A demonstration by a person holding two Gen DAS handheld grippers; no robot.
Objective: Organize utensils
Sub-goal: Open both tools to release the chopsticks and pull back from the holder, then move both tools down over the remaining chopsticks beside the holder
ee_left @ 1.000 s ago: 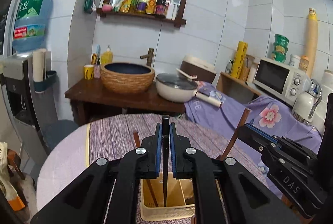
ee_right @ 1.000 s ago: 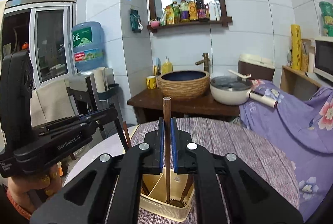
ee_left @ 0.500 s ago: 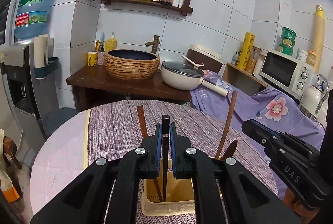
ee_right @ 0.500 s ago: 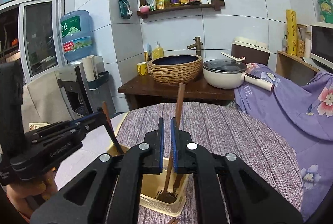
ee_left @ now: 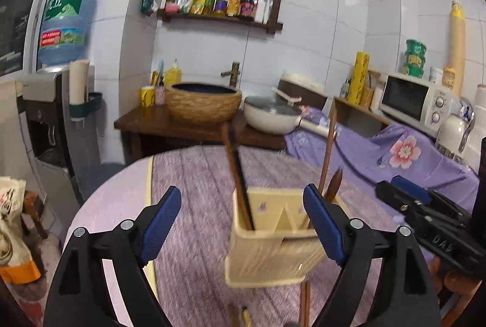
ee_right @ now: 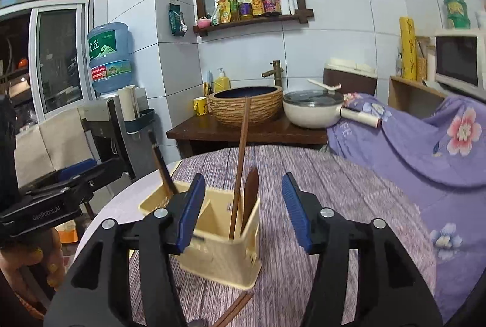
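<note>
While hovering over a cream utensil holder (ee_right: 221, 248) on a purple tablecloth (ee_right: 349, 193), left gripper (ee_left: 243, 223) spread wide, right gripper (ee_right: 240, 211) likewise parted, dark chopsticks (ee_left: 240, 175) and wooden utensils (ee_right: 240, 163) standing inside.

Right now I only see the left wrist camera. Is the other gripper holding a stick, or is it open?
Observer: The right gripper is open, with nothing between its blue pads.
Operator: My own finger hides part of the yellow box. What's behind it?
Observer: The right wrist view shows a long wooden stick and a wooden spoon. They stand together in one compartment of the yellow holder.
Operator: Who's holding my gripper?
Observer: A left hand with yellow-painted nails is wrapped around the handle of the left gripper.
</note>
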